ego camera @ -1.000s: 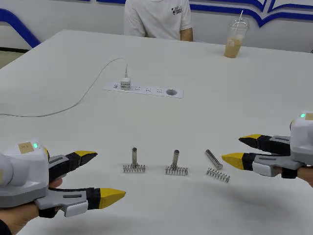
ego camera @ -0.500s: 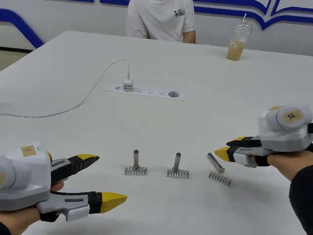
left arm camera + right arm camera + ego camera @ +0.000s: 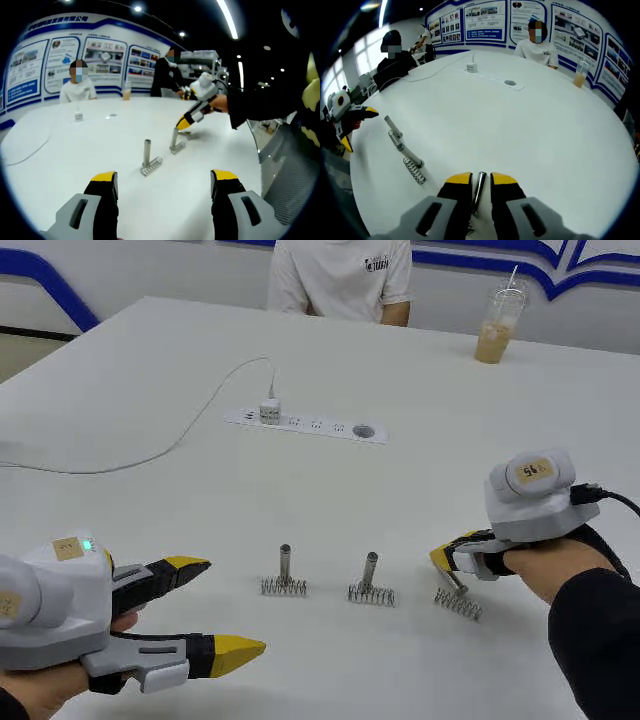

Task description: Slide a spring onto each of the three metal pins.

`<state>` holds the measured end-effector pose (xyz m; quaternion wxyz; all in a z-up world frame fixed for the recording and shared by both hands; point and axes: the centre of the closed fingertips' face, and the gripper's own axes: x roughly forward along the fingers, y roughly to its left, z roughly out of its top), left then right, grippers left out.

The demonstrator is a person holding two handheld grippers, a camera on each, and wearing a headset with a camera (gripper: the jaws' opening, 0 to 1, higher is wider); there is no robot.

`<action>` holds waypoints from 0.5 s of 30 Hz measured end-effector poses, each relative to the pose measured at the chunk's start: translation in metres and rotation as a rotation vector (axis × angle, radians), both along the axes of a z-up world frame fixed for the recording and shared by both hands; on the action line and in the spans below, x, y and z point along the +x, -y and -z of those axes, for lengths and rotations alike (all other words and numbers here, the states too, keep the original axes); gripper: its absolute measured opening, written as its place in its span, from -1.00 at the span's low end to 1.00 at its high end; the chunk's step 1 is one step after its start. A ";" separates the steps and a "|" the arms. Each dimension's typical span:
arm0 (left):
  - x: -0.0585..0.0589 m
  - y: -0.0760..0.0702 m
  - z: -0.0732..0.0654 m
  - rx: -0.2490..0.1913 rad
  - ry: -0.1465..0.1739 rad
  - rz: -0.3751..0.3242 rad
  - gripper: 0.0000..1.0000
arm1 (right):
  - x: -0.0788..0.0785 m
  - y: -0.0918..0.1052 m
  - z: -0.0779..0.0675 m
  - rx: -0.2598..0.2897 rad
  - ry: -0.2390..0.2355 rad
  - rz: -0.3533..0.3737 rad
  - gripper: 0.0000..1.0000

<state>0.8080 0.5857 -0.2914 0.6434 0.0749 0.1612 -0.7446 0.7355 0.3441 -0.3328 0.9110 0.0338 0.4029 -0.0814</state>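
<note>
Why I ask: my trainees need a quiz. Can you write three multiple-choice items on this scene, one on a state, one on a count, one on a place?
1. The left gripper is:
A. open, holding nothing
B. shut on a spring
C. shut on a pin

2. How many springs lie on the table?
A. one
B. three
C. five

3. Where is the right pin?
A. standing upright, untouched
B. in the left gripper
C. between the right gripper's fingers

Answers:
1. A: its fingers stand wide apart with nothing between them.
2. B: one spring lies by each of the three pins.
3. C: the right gripper view shows the pin between that gripper's two fingers.
</note>
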 end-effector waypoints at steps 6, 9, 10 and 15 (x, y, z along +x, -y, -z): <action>0.000 -0.001 0.001 0.001 -0.002 -0.001 0.53 | 0.000 0.000 0.007 0.026 -0.027 0.027 -0.76; 0.001 -0.001 0.000 0.000 -0.003 -0.002 0.53 | 0.000 0.001 0.008 0.030 -0.036 0.033 -0.78; 0.001 -0.001 0.000 -0.001 -0.003 -0.002 0.53 | 0.000 0.001 0.008 0.032 -0.036 0.033 -0.79; 0.002 -0.001 0.000 -0.001 -0.003 -0.004 0.53 | 0.000 -0.002 0.008 0.038 -0.045 0.035 -0.80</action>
